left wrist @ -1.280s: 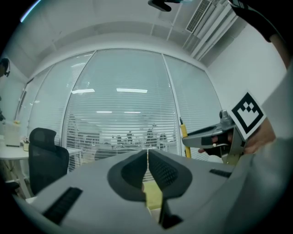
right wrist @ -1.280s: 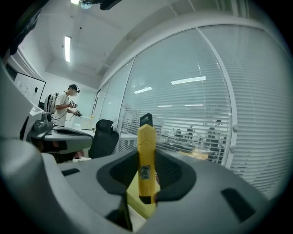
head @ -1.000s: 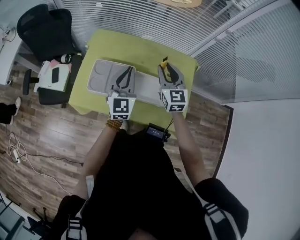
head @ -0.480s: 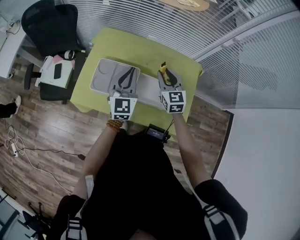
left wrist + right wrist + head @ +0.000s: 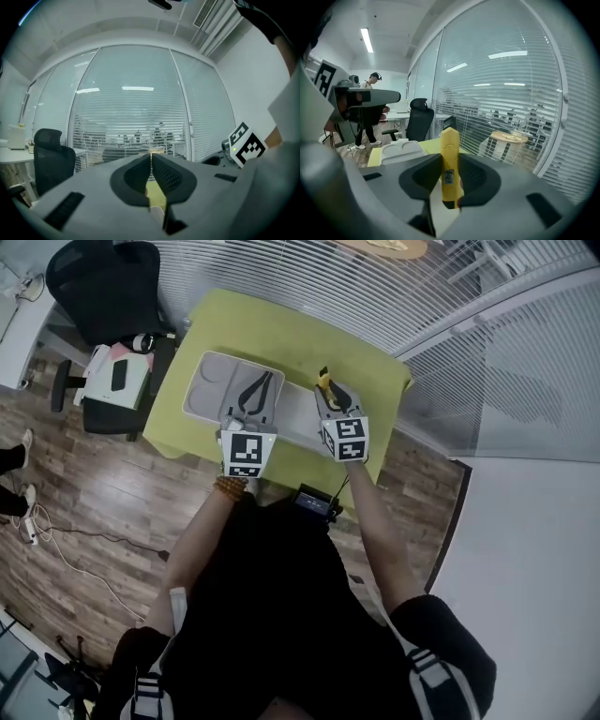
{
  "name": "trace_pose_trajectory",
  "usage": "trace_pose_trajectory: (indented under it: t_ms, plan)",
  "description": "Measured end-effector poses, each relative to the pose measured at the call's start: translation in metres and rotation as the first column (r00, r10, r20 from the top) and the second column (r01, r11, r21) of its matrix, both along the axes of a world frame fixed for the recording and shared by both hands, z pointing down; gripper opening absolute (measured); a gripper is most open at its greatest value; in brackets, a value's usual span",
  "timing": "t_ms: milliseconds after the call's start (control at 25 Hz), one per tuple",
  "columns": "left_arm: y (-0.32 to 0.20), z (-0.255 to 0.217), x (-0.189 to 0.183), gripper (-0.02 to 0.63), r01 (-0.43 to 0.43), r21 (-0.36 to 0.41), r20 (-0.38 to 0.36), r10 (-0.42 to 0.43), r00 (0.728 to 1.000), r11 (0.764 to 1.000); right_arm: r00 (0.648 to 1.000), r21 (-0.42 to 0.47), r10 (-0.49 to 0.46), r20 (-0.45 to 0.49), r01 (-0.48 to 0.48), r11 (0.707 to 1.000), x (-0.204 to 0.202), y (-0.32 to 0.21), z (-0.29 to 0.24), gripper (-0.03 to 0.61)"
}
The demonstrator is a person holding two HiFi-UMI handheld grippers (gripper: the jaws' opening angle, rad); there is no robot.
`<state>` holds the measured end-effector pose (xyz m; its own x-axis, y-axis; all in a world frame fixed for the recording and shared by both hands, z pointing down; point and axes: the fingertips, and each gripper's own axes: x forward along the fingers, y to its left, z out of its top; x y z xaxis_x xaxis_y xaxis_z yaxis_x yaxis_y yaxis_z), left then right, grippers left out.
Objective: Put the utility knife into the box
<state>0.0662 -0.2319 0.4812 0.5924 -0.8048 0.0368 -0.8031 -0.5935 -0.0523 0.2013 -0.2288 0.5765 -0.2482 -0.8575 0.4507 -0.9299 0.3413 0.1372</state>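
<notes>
While the right claw [image 5: 330, 392] stayed clenched on the yellow utility knife [image 5: 450, 159], which stood nose-up between its jaws, the step in hand looked to me like the carry across to the grey box [image 5: 204, 390] lying on the green surface [image 5: 281, 334]. To do it well, I thought, the person should keep that grip firm, swing the knife left until it sat squarely over an open compartment, tip it flatter, and let go only once it was low inside the rim, so it would not bounce out. The left claw [image 5: 151, 158] hung above the box with its jaws pinched together on nothing. It seemed best moved aside, or rested on the rim to steady the box. Compared with a second before, the right claw had sunk closer to the surface and nosed further down with the grip unchanged, while the left claw had barely stirred.
</notes>
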Motion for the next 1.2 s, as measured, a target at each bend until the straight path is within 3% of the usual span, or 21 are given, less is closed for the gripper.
trace_pose_trajectory:
  t_ms: [1200]
  plan:
    - [0.013,0.012,-0.012,0.018,0.048,-0.015,0.053,-0.047,0.997,0.999,0.994,-0.242,-0.103,-0.037,0.091,0.966,-0.012,0.02,0.11,0.109]
